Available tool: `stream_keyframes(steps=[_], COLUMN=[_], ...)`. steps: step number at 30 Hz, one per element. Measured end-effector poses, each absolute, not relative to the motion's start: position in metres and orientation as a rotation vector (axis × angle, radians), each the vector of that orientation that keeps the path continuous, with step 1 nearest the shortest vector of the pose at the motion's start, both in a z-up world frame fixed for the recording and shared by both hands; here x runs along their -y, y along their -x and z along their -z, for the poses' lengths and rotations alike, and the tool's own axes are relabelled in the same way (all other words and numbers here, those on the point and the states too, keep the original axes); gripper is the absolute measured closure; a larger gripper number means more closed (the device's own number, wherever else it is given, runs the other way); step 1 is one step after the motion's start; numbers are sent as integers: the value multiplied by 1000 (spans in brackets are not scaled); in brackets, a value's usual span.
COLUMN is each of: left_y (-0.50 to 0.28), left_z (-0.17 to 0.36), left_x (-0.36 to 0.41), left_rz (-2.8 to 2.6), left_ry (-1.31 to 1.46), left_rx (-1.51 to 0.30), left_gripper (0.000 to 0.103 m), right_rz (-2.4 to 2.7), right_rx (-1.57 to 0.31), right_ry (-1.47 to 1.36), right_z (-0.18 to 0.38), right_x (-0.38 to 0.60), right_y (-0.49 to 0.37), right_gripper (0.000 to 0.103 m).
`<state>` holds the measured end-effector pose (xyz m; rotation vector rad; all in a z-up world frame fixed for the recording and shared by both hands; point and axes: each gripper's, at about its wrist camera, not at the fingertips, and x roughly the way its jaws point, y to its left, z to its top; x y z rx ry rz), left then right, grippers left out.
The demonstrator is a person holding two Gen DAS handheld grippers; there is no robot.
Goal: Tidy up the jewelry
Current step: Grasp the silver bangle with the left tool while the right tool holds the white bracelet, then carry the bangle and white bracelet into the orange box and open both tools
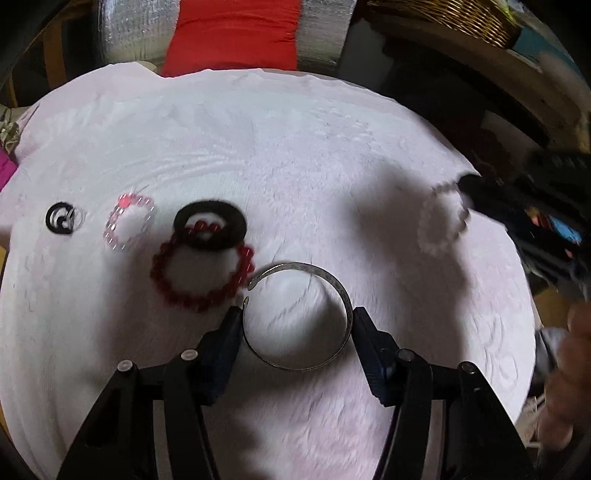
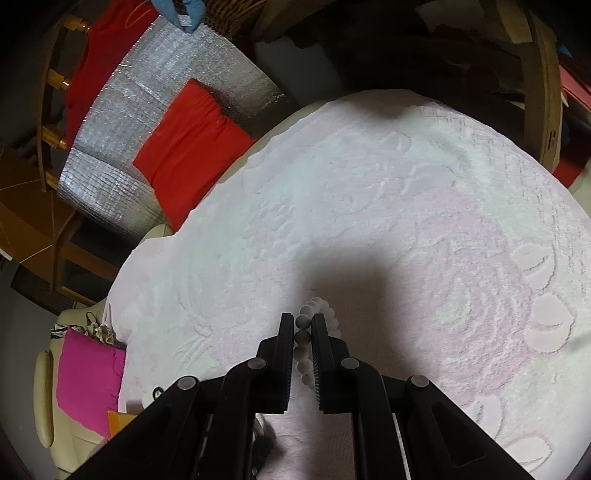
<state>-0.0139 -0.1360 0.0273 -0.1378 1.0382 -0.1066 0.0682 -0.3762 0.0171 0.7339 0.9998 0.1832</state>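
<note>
In the left wrist view my left gripper [image 1: 297,314] straddles a silver open cuff bangle [image 1: 299,315] with its fingers [image 1: 231,328] against the bangle's two sides, above the white towel [image 1: 258,147]. To its left lie a red bead bracelet [image 1: 201,269], a black ring-shaped band [image 1: 210,223] overlapping it, a clear crystal bracelet [image 1: 129,221] and a small black-and-silver ring [image 1: 61,218]. My right gripper [image 2: 303,321] is shut on a white bead bracelet [image 2: 304,334]; that bracelet also shows blurred at the right of the left wrist view [image 1: 441,221].
A red cushion [image 2: 188,147] and silver quilted cover [image 2: 122,122] lie beyond the towel's far edge. A pink cloth [image 2: 88,376] sits at the left. A wicker basket [image 1: 450,18] stands at the back right, and wooden chair parts [image 2: 543,85] at the right.
</note>
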Motion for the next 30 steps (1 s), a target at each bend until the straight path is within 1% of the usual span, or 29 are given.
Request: stream_keyframes(steps=[7,12,21,25,30], left_y=[62,103,178,199,224], left_z=[-50,-78,-130,-133,-120], left_x=[109,65,-59,-117,-185], left_rz=[155,97,-181,-323,-462], left_ry=[134,126,88,102,128], left_rx=[-990,-920,-760,-748,-804], left_gripper=[42,42,42,42,42], right_rz=[-270,-371,-725,-890,-1077], right_rx=[-953,-891,-749,-746,-816], right_ry=[-694,-648,-604,-610,-576], right_z=[-37,-58,-107,-114,-109], right_x=[339,295,160,94,0], right_y=[-65,-55,-11,10,34], right_gripper=[92,92,92,92,92])
